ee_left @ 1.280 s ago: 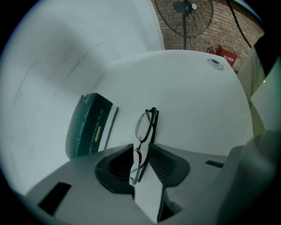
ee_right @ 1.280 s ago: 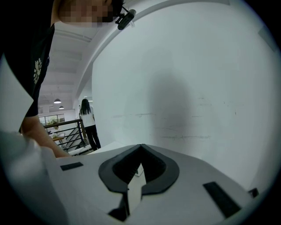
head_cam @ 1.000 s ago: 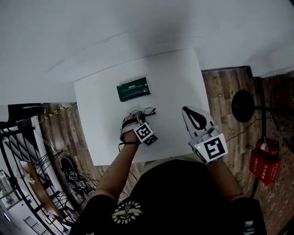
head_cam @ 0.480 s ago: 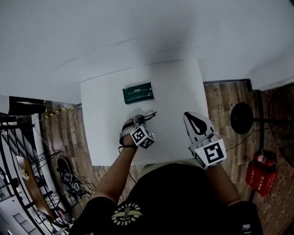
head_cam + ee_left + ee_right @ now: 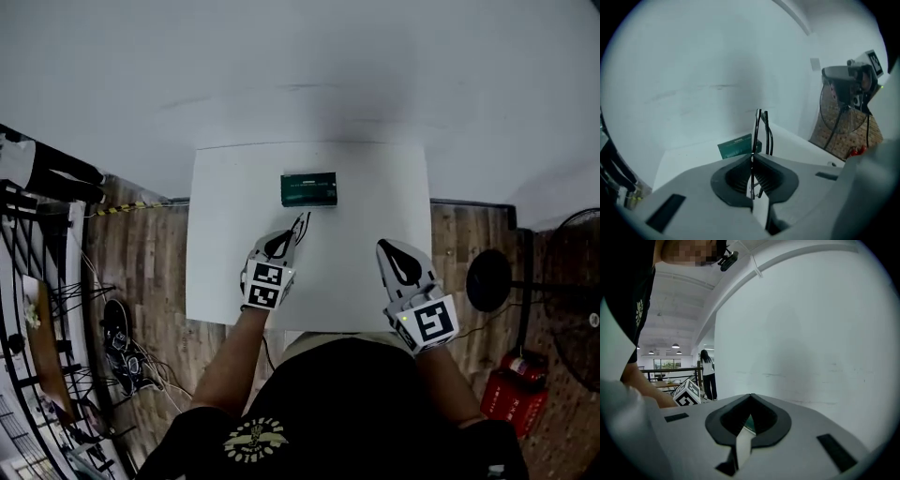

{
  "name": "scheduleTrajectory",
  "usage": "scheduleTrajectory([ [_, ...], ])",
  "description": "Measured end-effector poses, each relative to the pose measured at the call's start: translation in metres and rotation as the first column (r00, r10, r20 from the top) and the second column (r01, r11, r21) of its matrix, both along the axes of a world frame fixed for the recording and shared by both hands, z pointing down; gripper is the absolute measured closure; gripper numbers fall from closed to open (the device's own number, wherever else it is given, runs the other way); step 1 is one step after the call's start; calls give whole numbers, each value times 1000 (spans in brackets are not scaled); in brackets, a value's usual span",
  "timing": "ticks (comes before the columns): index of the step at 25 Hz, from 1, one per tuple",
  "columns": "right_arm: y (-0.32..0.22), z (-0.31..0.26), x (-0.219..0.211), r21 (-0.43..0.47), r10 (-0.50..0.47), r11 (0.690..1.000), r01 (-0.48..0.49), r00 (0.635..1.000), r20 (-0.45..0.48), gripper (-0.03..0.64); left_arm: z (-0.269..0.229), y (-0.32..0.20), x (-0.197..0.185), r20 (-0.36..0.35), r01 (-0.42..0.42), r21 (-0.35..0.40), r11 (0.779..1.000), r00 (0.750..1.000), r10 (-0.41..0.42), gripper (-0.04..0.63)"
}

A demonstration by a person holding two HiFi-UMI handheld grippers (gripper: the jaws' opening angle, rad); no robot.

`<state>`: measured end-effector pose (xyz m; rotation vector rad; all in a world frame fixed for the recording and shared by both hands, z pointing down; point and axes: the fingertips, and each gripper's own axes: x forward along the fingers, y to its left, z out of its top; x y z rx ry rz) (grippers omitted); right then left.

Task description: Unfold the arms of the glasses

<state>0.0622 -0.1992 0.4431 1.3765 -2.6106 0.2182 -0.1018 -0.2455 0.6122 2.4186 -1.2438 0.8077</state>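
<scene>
The black-framed glasses (image 5: 300,226) (image 5: 761,132) are pinched at one end in my left gripper (image 5: 286,242) (image 5: 752,157), which is shut on them and holds them above the white table (image 5: 216,281). They stand edge-on out of the jaws, their arms folded close to the frame. A green glasses case (image 5: 309,188) (image 5: 738,146) lies on the table just beyond them. My right gripper (image 5: 392,249) (image 5: 750,397) hovers over the table's right side, shut, with nothing between its fingers. The left gripper's marker cube (image 5: 689,393) shows in the right gripper view.
A white wall rises behind the table. A standing fan (image 5: 489,279) (image 5: 843,103) and a red object (image 5: 511,403) stand on the wooden floor at the right. Shoes (image 5: 117,337) and a metal rack sit at the left. A person (image 5: 708,371) stands far off.
My left gripper has risen off the table with the glasses and rolled, so the glasses now point toward the case. The right gripper has lifted a little and stays shut.
</scene>
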Motion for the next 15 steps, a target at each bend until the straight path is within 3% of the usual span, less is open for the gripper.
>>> scheduleTrajectory([
  [5,11,-14,-25,45,-70,997,69,997,25,615,-44,14,-19,-187,115,33,993,977,-106,575],
  [15,34,-43,-53,111,-121,987,117,992,22,615,-134,54,-52,-365,224,141,964,917,-160,577],
])
